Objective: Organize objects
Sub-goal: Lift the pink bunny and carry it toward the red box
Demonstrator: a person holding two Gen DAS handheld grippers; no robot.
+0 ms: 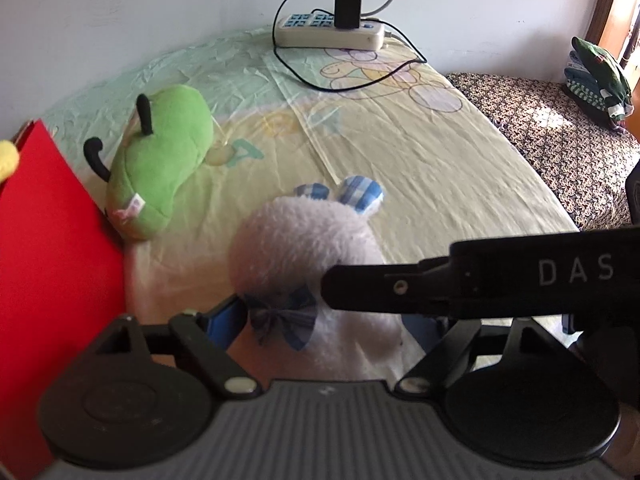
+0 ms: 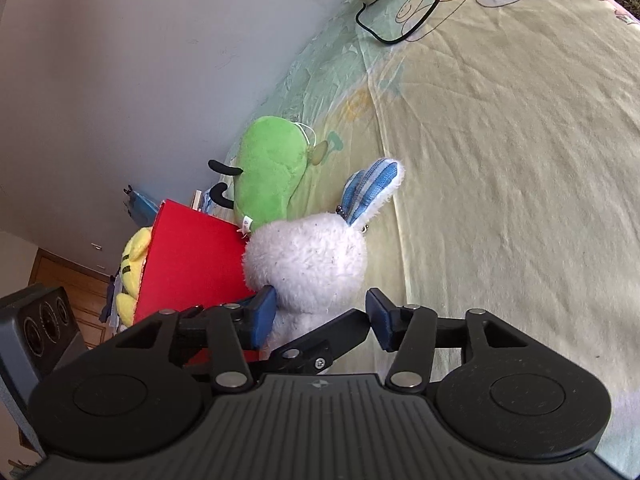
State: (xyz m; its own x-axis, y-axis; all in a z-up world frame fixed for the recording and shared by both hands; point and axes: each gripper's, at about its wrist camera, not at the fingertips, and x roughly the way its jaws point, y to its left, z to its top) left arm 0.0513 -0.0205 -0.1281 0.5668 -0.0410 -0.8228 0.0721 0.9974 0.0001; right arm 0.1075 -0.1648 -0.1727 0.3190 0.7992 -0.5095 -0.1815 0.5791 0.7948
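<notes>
A white plush rabbit point(image 1: 304, 240) with blue checked ears and a blue bow lies on the bed sheet point(image 1: 440, 168). My left gripper point(image 1: 324, 320) has its blue pads on either side of the rabbit's body, wide apart. My right gripper point(image 2: 324, 312) also straddles the rabbit point(image 2: 308, 260); its left pad point(image 2: 262, 312) touches the plush, the right pad stands apart. The right gripper's black body point(image 1: 500, 276) crosses the left wrist view. A green plush point(image 1: 160, 160) with black antennae lies beside a red box point(image 1: 52, 248). A yellow plush point(image 2: 130, 272) sits in the box point(image 2: 188, 256).
A white power strip point(image 1: 332, 30) with a black charger and black cable lies at the far end of the bed by the wall. A patterned mattress point(image 1: 560, 136) with folded clothes point(image 1: 596, 76) is to the right. A dark speaker point(image 2: 36, 332) stands at left.
</notes>
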